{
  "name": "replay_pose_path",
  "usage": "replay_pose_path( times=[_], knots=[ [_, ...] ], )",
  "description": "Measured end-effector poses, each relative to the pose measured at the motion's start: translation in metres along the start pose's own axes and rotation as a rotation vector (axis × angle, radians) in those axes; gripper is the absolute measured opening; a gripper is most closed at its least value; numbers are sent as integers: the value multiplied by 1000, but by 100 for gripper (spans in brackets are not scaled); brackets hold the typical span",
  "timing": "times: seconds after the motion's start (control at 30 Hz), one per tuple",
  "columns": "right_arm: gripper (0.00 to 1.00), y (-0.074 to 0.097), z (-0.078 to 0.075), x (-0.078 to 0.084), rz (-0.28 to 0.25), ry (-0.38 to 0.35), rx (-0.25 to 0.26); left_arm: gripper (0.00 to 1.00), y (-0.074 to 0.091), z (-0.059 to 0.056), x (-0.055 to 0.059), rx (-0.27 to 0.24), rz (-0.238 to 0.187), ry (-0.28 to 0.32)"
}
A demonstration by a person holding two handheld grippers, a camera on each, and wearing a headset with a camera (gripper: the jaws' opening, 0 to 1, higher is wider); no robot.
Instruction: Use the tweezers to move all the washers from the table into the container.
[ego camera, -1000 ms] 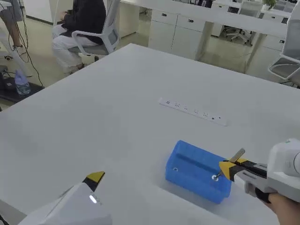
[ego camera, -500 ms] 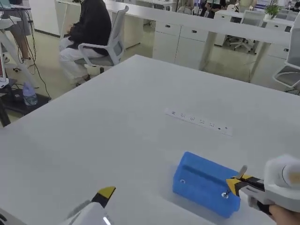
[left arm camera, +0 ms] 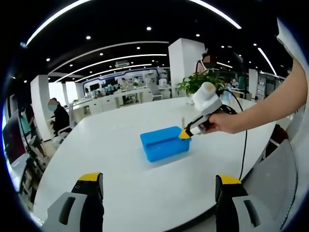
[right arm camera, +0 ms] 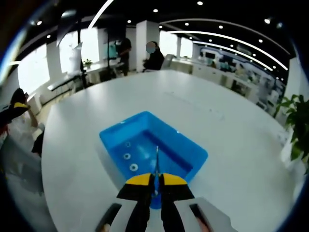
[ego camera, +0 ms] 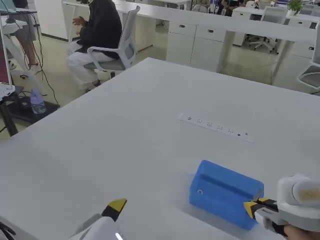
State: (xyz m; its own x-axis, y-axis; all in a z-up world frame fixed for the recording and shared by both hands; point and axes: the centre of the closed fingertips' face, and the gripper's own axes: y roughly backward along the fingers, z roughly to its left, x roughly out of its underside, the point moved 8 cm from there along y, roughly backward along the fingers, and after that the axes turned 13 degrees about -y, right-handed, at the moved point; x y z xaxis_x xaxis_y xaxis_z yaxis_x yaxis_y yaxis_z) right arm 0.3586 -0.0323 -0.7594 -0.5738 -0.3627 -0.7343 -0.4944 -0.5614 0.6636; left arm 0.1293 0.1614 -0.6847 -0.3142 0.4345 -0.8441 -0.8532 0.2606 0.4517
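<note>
Blue plastic forms the container (ego camera: 226, 194), which sits on the white desk (ego camera: 125, 130) close to its near edge, on the person's right. In the right gripper view three washers (right arm camera: 127, 156) lie on the container's floor, in a loose row by its left wall and slightly apart from one another.

The right claw (right arm camera: 155, 180) is pinched closed on the tweezers (right arm camera: 157, 162). Their thin metal tip reaches out over the open container, just above the floor and to the right of the washers. The tip looks bare, though it is too fine to be sure. The left claw (left arm camera: 158, 179) hangs over the near edge of the desk, well apart from the container, with its jaws spread wide and nothing between them.

As for progress, at least three washers are already where the task wants them. The stretch of desk around the container looks bare apart from a power strip (ego camera: 217, 128) lying toward the far edge. So the transfer seems finished or nearly so. A washer is small and pale enough to be missed on this surface, so a last check of the desk top is probably what remains.
</note>
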Motion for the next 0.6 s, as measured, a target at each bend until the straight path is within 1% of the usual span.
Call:
replay_pose_path(
  times=[0.03, 0.07, 0.13, 0.2, 0.27, 0.37, 0.4, 0.43, 0.47, 0.5, 0.53, 0.57, 0.6],
  knots=[
    [3, -1, -1, 2, 7, -2, 2, 99, 0, 0, 0, 0, 1, -2],
    [3, -1, -1, 1, -9, -7, -1, 99, 0, -1, -1, 0, 0, -5],
    [3, 0, -1, 0, 0, -17, -4, 95, 0, -1, -2, 2, -5, -13],
    [4, 0, -3, 0, 0, -24, -3, 94, 0, -1, -5, 6, -18, -16],
    [4, 0, -3, 0, 5, -34, -2, 91, -1, -2, -10, 24, -35, -12],
    [4, 5, -2, -1, -20, -42, -1, 85, -2, -2, -17, 58, -59, -25],
    [4, 10, -2, -5, -38, -41, 1, 80, -3, -1, -20, 80, -68, -32],
    [4, 16, 0, -9, -51, -45, -1, 76, -3, 0, -22, 95, -60, -25],
    [4, 22, 1, -13, -72, -44, -1, 73, -5, 2, -24, 112, -54, 3],
    [4, 26, 1, -15, -86, -40, 1, 71, -5, 3, -26, 128, -70, 20],
    [4, 33, 3, -19, -112, -33, -3, 71, -7, 5, -30, 160, -88, 49],
    [4, 38, 5, -22, -131, -27, -14, 72, -8, 8, -33, 170, -96, 64],
    [4, 48, 10, -26, -152, -19, -25, 76, -9, 12, -38, 175, -109, 73]
  ],
)
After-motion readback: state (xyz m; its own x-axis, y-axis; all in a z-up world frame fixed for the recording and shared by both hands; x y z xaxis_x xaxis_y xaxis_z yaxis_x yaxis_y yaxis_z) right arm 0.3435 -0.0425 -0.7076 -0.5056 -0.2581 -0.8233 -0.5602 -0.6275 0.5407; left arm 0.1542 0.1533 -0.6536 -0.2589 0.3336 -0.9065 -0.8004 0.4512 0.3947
